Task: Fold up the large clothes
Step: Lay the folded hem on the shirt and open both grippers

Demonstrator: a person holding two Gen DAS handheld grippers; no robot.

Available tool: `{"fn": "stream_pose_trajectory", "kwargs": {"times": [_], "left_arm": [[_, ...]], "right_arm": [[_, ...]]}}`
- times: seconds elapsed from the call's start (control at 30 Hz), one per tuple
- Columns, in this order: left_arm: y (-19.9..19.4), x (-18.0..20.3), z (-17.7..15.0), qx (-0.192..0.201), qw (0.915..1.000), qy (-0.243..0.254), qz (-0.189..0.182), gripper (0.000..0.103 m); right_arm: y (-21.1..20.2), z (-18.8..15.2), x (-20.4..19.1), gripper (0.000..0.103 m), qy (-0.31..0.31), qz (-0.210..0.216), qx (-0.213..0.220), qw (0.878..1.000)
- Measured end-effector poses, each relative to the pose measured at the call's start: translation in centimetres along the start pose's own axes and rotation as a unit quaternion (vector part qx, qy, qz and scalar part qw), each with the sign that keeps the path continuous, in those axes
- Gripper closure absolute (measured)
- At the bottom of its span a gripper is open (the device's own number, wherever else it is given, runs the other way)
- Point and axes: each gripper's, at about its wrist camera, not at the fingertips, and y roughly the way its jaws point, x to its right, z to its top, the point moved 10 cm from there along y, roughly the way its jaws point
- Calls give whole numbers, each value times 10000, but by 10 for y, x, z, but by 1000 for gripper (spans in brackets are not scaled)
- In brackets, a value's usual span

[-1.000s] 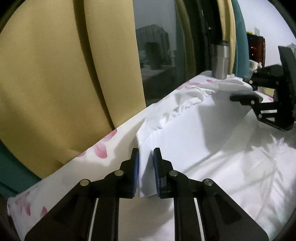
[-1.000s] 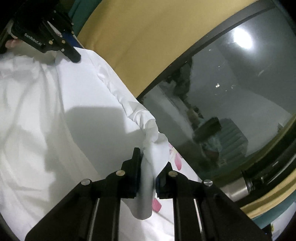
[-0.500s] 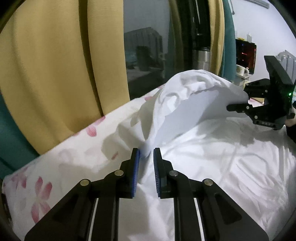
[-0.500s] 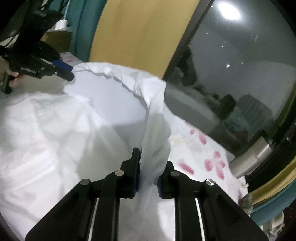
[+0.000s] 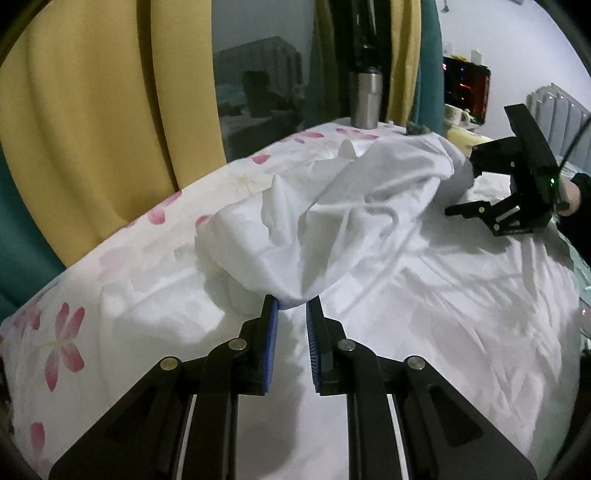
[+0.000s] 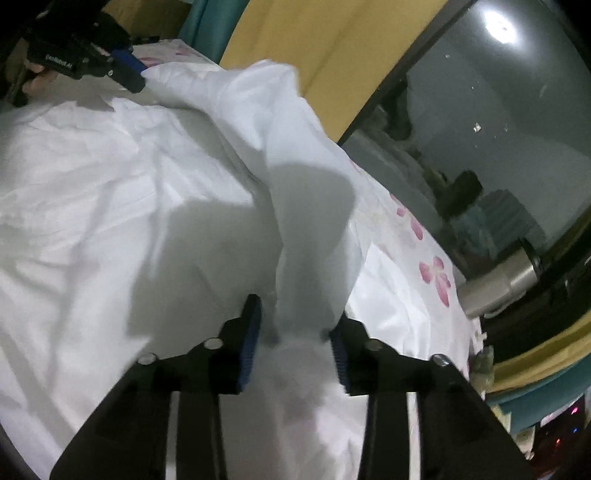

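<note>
Left wrist view: left tongs (image 5: 291, 314) pinching a crumpled fold of the white garment (image 5: 332, 206), heaped on the floral bedsheet (image 5: 62, 332). Right wrist view: right tongs (image 6: 295, 325) parted wide, soft wrinkled cloth draped loosely between.

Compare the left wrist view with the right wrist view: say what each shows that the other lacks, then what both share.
Only the left wrist view shows the white radiator and the dark screen with red lights behind the right claw.

Only the right wrist view shows the ceiling light reflected in the window and the left claw pinching the far corner.

Both show the white garment raised in a fold, the flowered bedsheet, the yellow curtain and the steel tumbler.
</note>
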Motion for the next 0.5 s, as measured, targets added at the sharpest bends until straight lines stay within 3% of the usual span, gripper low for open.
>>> {"fn": "stream_pose_trajectory", "kwargs": {"times": [0.07, 0.17, 0.27, 0.37, 0.5], "left_arm": [[-7, 2, -9, -64, 10000, -8, -54, 88], [-15, 3, -21, -210, 9997, -89, -126, 88], [-31, 5, -22, -207, 9993, -186, -246, 87], [-48, 7, -10, 36, 9990, -272, -344, 68], [-49, 5, 12, 307, 9981, -406, -362, 62]], "right_arm": [[-8, -8, -3, 61, 153, 194, -44, 9997], [-22, -16, -11, 60, 494, 846, -11, 9952], [-44, -8, -12, 60, 1120, 1563, 212, 9811], [-60, 16, -1, 60, 1598, 1773, 657, 9689], [-57, 53, -5, 60, 2009, 1729, 895, 9601]]}}
